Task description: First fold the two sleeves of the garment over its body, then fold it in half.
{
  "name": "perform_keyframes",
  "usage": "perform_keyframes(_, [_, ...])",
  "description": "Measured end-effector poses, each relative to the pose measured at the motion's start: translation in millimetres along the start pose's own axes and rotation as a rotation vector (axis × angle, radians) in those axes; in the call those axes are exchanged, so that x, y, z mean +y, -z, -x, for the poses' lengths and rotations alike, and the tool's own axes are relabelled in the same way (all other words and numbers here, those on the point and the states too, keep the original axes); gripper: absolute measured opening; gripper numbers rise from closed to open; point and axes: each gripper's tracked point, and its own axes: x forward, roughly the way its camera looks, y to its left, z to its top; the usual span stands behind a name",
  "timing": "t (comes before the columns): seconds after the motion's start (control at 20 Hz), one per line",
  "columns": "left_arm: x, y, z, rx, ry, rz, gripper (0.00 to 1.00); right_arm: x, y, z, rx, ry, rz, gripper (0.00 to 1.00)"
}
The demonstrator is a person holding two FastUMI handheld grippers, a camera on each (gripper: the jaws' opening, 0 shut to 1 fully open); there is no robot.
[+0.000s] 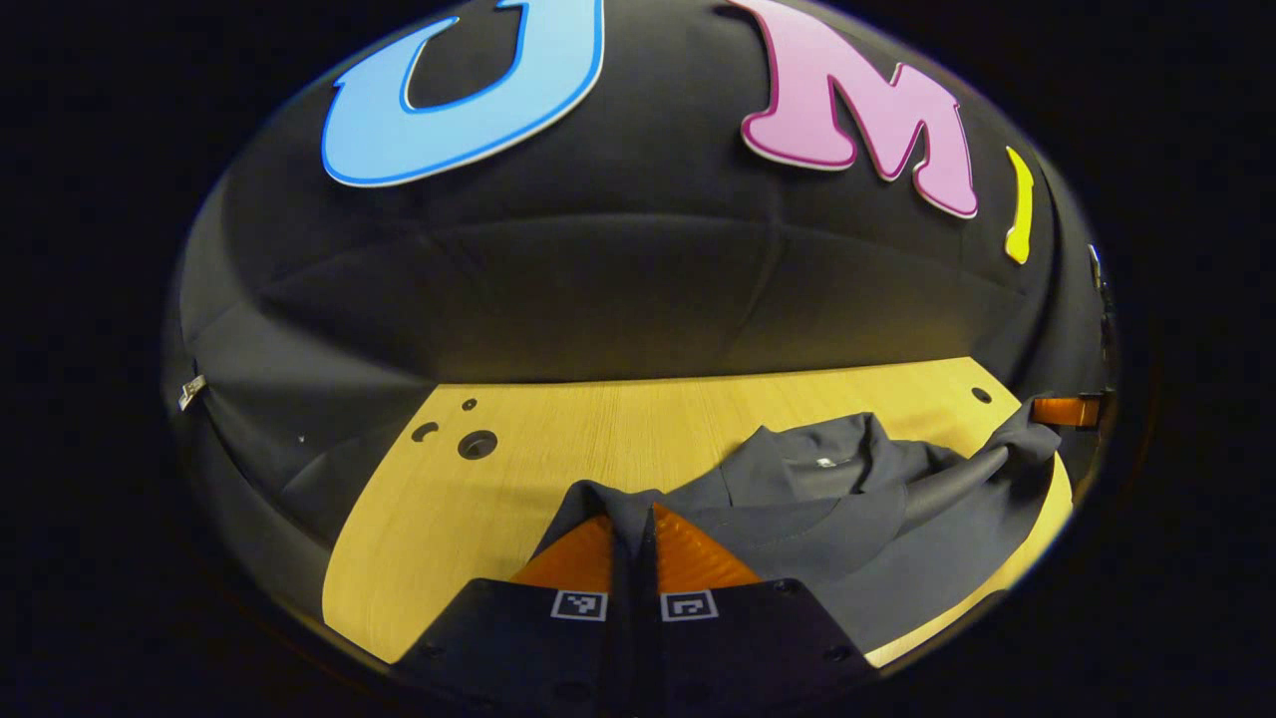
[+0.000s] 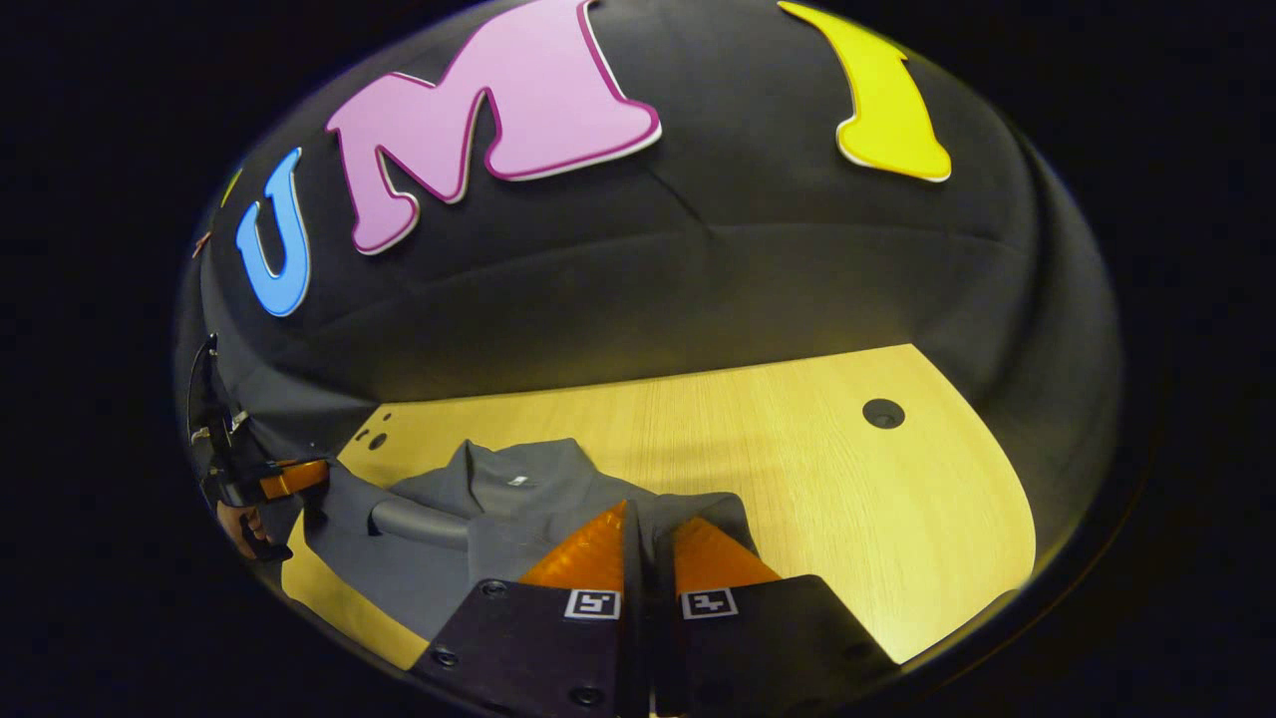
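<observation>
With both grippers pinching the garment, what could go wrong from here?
1. The left gripper and right gripper each pinch only a thin edge of the dark garment, so the cloth could slip out mid-fold.
2. A sleeve lies rolled into a ridge; folding over it may trap a wrinkle.
3. The garment's near edge sits close to the table edge and may slide off.

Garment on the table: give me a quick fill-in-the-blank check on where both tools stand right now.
1. The left tool is shut on a fold of the dark ____.
2. The garment lies on a ____ table.
3. The right tool has its two fingers ____ on the cloth.
4. In the left gripper view, the collar faces the booth's ____.

Missing words: garment; wooden; closed; wall
</observation>
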Motion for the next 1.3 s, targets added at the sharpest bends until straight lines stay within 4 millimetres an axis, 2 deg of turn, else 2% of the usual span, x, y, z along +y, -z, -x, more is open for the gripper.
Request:
perform_keyframes(0.15, [-0.1, 16.0, -25.7, 0.031, -0.016, 0.003, 0.05, -6.5, 19.1, -25.2, 0.038, 0.019, 0.009, 0.07])
perform_keyframes(0.25, [0.3, 25.0, -38.8, 0.044, -0.028, -0.002, 0.05, -8.5, 24.9, -45.0, 0.053, 0.026, 0.007, 0.07])
perform_keyframes(0.4, [-0.8, 39.8, -53.9, 0.082, -0.055, -0.029, 0.05, -8.7, 40.6, -54.0, 0.080, 0.038, -0.001, 0.07])
perform_keyframes(0.55, [-2.7, 42.2, -58.2, 0.084, -0.084, -0.044, 0.06, -11.5, 53.4, -61.9, 0.111, 0.050, 0.012, 0.10])
perform_keyframes(0.65, [-3.0, 42.7, -59.5, 0.086, -0.096, -0.052, 0.11, -8.4, 57.4, -62.3, 0.124, 0.042, 0.005, 0.15])
perform_keyframes(0.75, [-5.3, 47.7, -58.9, 0.108, -0.097, -0.062, 0.16, -3.7, 59.2, -58.5, 0.134, 0.018, -0.004, 0.26])
perform_keyframes(0.8, [-6.2, 48.8, -57.6, 0.116, -0.093, -0.067, 0.22, -2.1, 58.4, -56.2, 0.136, 0.009, -0.007, 0.20])
perform_keyframes(0.85, [-8.5, 47.1, -54.8, 0.115, -0.088, -0.070, 0.29, -0.6, 57.2, -52.8, 0.136, 0.001, -0.009, 0.26])
perform_keyframes(0.9, [-10.6, 45.5, -52.0, 0.111, -0.081, -0.070, 0.37, 1.4, 54.4, -48.1, 0.131, -0.006, -0.013, 0.49])
perform_keyframes(0.95, [-13.2, 43.8, -48.4, 0.107, -0.074, -0.065, 0.51, 3.5, 51.3, -43.0, 0.124, -0.012, -0.022, 0.41])
perform_keyframes(1.0, [-17.9, 41.6, -43.5, 0.103, -0.056, -0.058, 0.62, 4.4, 48.1, -38.1, 0.114, -0.017, -0.033, 0.60])
perform_keyframes(1.05, [-23.0, 39.6, -38.3, 0.100, -0.039, -0.054, 0.74, 6.6, 45.1, -33.0, 0.106, -0.023, -0.044, 0.63])
perform_keyframes(1.15, [-27.9, 38.4, -25.4, 0.102, -0.017, -0.072, 0.97, 7.6, 38.6, -18.7, 0.091, -0.024, -0.045, 0.77])
perform_keyframes(1.2, [-27.1, 36.4, -20.6, 0.098, -0.022, -0.091, 0.99, 9.0, 34.9, -11.3, 0.080, -0.027, -0.043, 0.84])
perform_keyframes(1.3, [-29.2, 31.7, -7.1, 0.082, -0.024, -0.112, 0.98, 14.4, 26.8, 6.5, 0.057, -0.039, -0.033, 0.88])
